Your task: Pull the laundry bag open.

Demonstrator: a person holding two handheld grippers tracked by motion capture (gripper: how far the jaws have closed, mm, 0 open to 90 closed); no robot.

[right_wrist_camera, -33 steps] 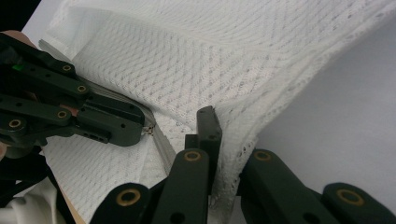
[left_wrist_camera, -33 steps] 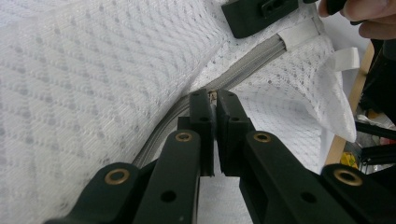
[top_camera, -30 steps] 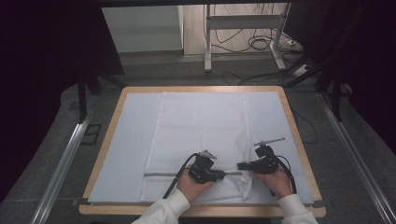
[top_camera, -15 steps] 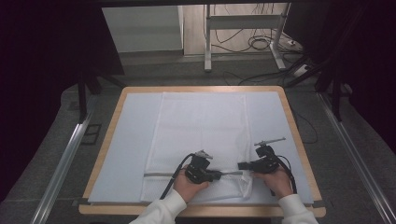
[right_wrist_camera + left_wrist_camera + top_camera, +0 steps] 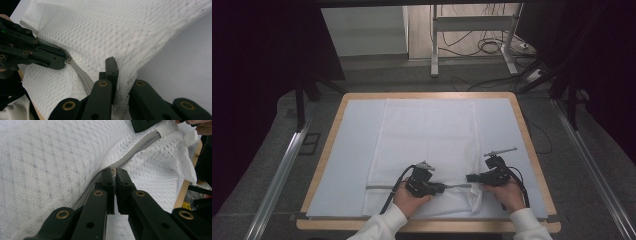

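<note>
Mesh bag [image 5: 427,145] on table [image 5: 357,150] (grippers at near edge)

White diamond-patterned mesh bag [image 5: 427,145] with grey zipper [image 5: 140,145]; black grippers; pale blue mat [image 5: 347,150].

Worktop [image 5: 522,122]: rectangular, pale wooden rim, standing on a grey floor [image 5: 362,75]. Covering: a light blue-white sheet [image 5: 357,150] over nearly the whole top, rim left bare around it. Directly on the sheet: one white mesh laundry bag [image 5: 427,135], lying flat and stretching from the far edge down to the left tongs [image 5: 443,188] and right tongs [image 5: 469,177]; its grey zipper band [image 5: 379,187] runs crosswise, out to the left of the left tongs.
</note>
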